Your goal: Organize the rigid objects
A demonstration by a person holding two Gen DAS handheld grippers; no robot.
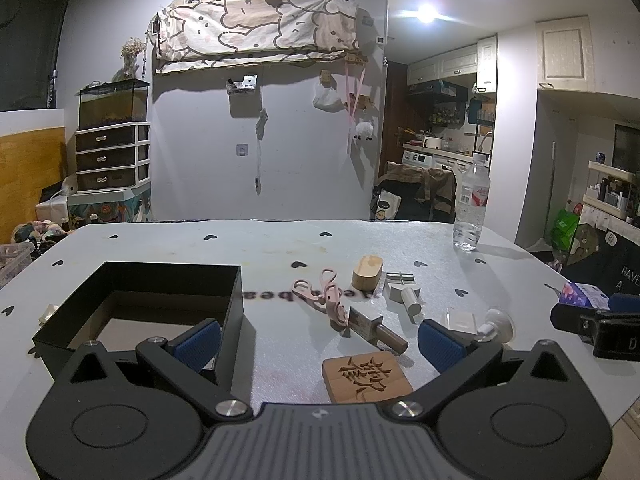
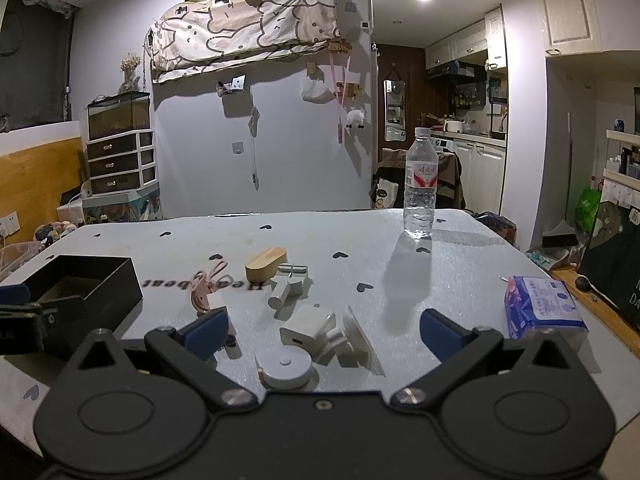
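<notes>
Both tongs hover level over the desk [image 1: 280,248], jaws wide apart and empty: left tongs [image 1: 318,340] just right of the black box [image 1: 160,280], right tongs [image 2: 324,332] further right, above the white charger [image 2: 308,326].

A table [image 2: 304,236] covered in white heart-print cloth holds a black box [image 1: 168,280], pink scissors [image 1: 316,294], wooden blocks [image 1: 366,378], a water bottle [image 2: 420,188] and a tissue pack [image 2: 540,306].

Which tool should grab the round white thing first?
Probably the right tool: it is open, and the round white disc lies just before it. The left tool sits nearer the black box.
</notes>
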